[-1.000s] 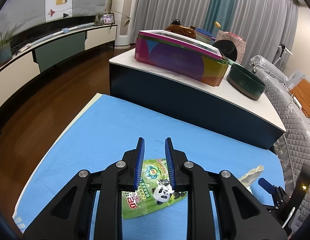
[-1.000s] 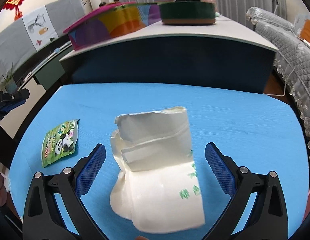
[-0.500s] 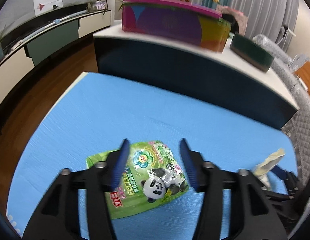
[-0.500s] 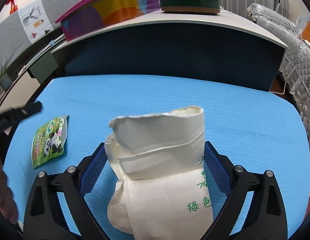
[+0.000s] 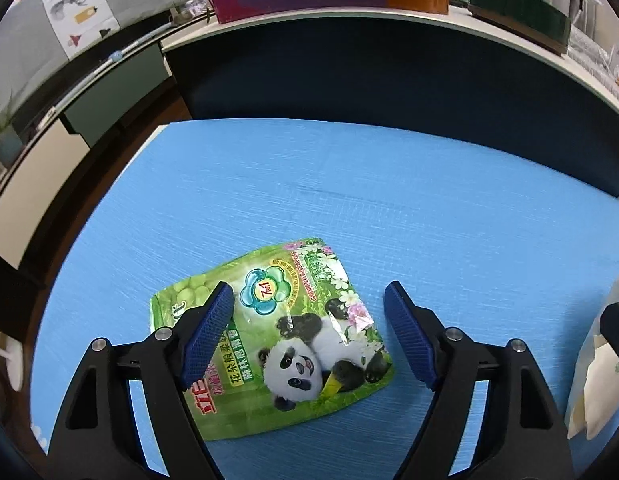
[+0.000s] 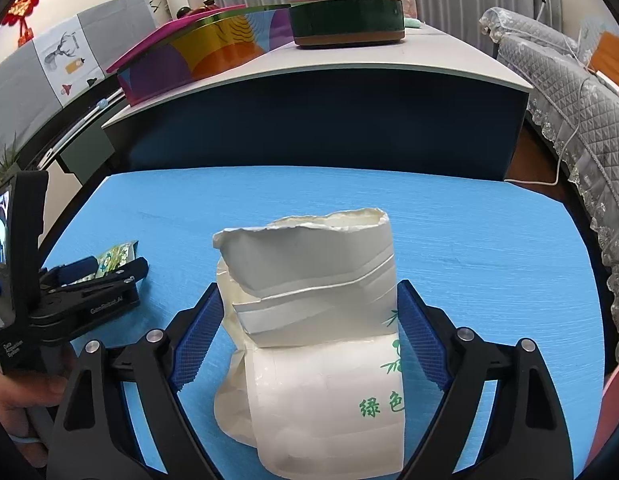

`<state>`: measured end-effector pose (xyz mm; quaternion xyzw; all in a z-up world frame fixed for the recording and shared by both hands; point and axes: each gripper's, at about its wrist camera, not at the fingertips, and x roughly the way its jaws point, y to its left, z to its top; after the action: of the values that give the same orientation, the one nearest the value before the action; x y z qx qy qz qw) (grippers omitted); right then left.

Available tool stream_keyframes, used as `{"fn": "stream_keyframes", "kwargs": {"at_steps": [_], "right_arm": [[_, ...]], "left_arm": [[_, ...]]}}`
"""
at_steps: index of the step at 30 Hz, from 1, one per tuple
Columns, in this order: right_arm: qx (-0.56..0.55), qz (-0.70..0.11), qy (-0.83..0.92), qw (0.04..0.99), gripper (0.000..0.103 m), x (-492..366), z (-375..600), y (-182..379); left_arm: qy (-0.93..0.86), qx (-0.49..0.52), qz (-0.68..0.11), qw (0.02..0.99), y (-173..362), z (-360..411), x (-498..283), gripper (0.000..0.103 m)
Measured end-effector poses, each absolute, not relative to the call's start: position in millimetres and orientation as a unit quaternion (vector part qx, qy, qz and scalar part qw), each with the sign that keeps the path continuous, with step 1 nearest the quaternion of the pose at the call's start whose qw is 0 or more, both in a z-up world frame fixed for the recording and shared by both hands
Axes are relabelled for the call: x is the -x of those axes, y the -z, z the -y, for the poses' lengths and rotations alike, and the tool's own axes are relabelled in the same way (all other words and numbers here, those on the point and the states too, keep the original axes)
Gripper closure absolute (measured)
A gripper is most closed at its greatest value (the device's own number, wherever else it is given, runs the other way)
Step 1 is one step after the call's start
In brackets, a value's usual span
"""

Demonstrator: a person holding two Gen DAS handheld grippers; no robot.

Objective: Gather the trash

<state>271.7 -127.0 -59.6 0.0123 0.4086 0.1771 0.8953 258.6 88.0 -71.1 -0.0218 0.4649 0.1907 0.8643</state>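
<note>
- Reaching over the blue mat (image 5: 349, 184), the left gripper (image 5: 309, 336) hangs above the green pouch (image 5: 277, 336), which lies flat at about 6 o'clock in the left view. Its jaws are opening and grip nothing; one pad stands over the pouch's left part, the other just outside its right edge. This seems meant to take the pouch by its sides.
- The right gripper (image 6: 309, 336) has its jaws at both sides of the white bag (image 6: 321, 340), which stands upright at 6 o'clock in the right view with its torn mouth up. The jaws are closing and the pads look almost at the bag's walls; a firm squeeze does not show.
- The bag probably stays upright so that trash can go in from above.
- From the right view, the left gripper (image 6: 105, 268) is at 9 o'clock, and a hand (image 6: 25, 392) holds it.
</note>
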Motion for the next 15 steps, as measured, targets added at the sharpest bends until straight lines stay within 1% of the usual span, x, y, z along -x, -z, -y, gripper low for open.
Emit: {"fn": "stream_keyframes", "kwargs": {"at_steps": [1,3,5,6,7,9,15], "right_arm": [[-0.012,-0.409,-0.177,0.895,0.019,-270.9,127.1,59.2],[-0.011,-0.408,-0.178,0.895,0.019,-268.8,126.8,57.5],[-0.008,-0.406,-0.178,0.896,0.02,-265.4,126.1,55.3],[-0.006,-0.406,-0.178,0.896,0.02,-264.2,126.4,54.2],[-0.004,-0.405,-0.177,0.897,0.02,-262.2,126.9,52.4],[-0.003,-0.403,-0.176,0.898,0.02,-258.9,128.5,49.5],[0.003,-0.396,-0.169,0.903,0.02,-242.7,134.6,37.1]], "left_arm": [[-0.188,0.022,-0.466,0.865,70.1,-87.1,-257.9,0.042],[-0.186,0.013,-0.468,0.864,67.7,-84.6,-255.9,0.064],[-0.186,0.002,-0.465,0.866,64.8,-81.9,-253.8,0.074],[-0.185,-0.001,-0.463,0.867,63.3,-81.9,-253.1,0.082],[-0.185,-0.004,-0.461,0.868,60.5,-80.7,-251.2,0.085],[-0.183,-0.007,-0.454,0.872,53.7,-79.6,-247.2,0.103],[-0.174,-0.01,-0.43,0.886,29.2,-73.0,-232.3,0.103]]}}
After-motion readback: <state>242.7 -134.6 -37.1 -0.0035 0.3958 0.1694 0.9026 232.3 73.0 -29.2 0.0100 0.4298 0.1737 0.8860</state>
